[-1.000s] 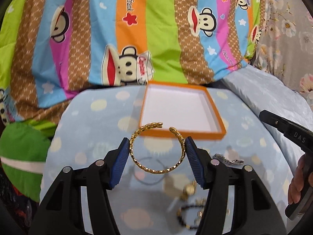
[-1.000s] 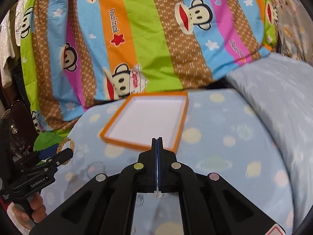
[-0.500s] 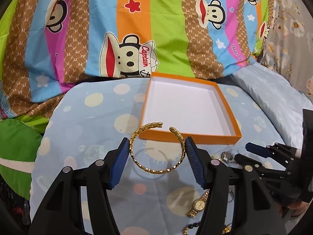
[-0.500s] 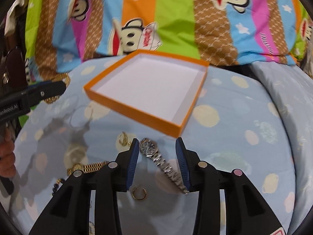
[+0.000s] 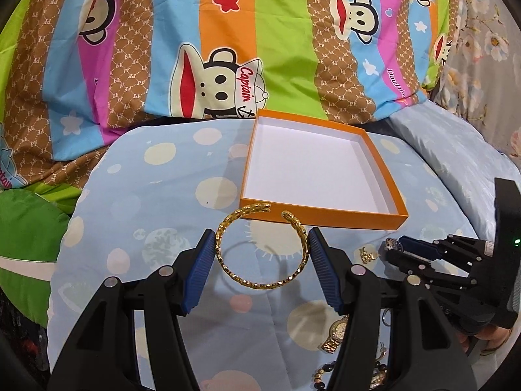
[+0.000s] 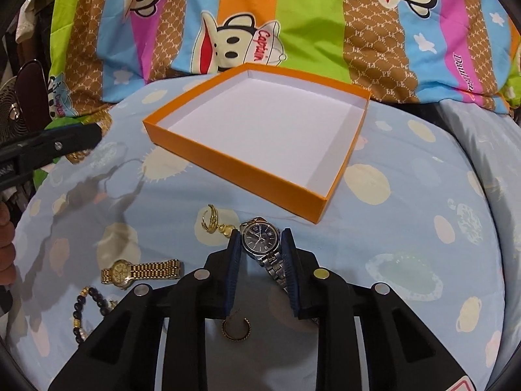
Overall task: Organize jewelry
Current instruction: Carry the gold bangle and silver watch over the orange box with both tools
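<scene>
My left gripper [image 5: 262, 254] is shut on a gold open bangle [image 5: 257, 282], held flat between the blue pads just in front of the orange box [image 5: 322, 220]. The box is white inside with nothing in it. In the right wrist view a silver watch with a dark dial [image 6: 260, 239] lies on the spotted blue cushion [image 6: 407, 244] near the box [image 6: 234, 169]. My right gripper [image 6: 261, 239] straddles its case, jaws closing, pads touching both sides. The left wrist view shows the right gripper [image 5: 395, 248] low at the right.
Loose on the cushion lie a gold watch [image 6: 130, 272], a gold ring [image 6: 210, 218], a small hoop [image 6: 236, 327] and a dark beaded bracelet [image 6: 81, 306]. A striped cartoon blanket [image 5: 228, 32] rises behind the box. A hand [image 6: 5, 244] shows at the left edge.
My right gripper came down from above the cushion, opened over the silver watch, then narrowed onto its case. The left gripper sank slightly with the bangle still held.
</scene>
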Available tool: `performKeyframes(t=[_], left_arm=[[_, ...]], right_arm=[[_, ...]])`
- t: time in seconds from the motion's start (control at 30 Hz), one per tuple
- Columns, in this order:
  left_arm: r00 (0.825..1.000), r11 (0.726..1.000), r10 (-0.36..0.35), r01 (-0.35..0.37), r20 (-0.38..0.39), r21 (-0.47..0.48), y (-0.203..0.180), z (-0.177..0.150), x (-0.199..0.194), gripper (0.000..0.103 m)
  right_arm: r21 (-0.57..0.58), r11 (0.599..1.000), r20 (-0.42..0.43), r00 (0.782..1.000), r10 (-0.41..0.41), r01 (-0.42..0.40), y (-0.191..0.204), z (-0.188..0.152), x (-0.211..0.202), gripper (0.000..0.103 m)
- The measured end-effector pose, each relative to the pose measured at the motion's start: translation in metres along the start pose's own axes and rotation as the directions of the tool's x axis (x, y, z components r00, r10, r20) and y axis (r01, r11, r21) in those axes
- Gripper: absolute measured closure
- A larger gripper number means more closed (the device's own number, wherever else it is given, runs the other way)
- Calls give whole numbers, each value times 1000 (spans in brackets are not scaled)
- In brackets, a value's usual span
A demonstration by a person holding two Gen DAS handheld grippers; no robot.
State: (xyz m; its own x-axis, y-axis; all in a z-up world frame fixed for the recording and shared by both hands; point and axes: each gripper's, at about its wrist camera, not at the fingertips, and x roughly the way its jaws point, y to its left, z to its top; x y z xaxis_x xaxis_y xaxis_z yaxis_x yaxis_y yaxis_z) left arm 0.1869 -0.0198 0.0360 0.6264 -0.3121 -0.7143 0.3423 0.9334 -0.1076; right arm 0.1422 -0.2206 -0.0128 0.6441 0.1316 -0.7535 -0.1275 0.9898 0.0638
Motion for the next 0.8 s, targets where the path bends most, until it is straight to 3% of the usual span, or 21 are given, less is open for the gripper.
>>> performKeyframes(t=[0.2,0.33,0.47,0.6,0.8], left_arm=[[999,999,-31,30,16,44,-14,27,4,46],[999,997,-39,37,31,75,-26,60,20,46],[999,995,-51,50,11,82,-34,89,59,46],[997,992,-50,57,-63,113,-41,103,107,46],[994,991,-17,31,-112,127,-41,120,160,46]], right_arm=[[77,997,128,992,12,-22,-16,39,-39,79],[126,991,164,986,31,-52,-30,76,-39,79],[168,984,132,991,39,-61,-42,103,-14,79],[215,976,65,998,22,-35,-57,114,24,79],[258,964,-20,998,-61,64,-81,130,82,79]])
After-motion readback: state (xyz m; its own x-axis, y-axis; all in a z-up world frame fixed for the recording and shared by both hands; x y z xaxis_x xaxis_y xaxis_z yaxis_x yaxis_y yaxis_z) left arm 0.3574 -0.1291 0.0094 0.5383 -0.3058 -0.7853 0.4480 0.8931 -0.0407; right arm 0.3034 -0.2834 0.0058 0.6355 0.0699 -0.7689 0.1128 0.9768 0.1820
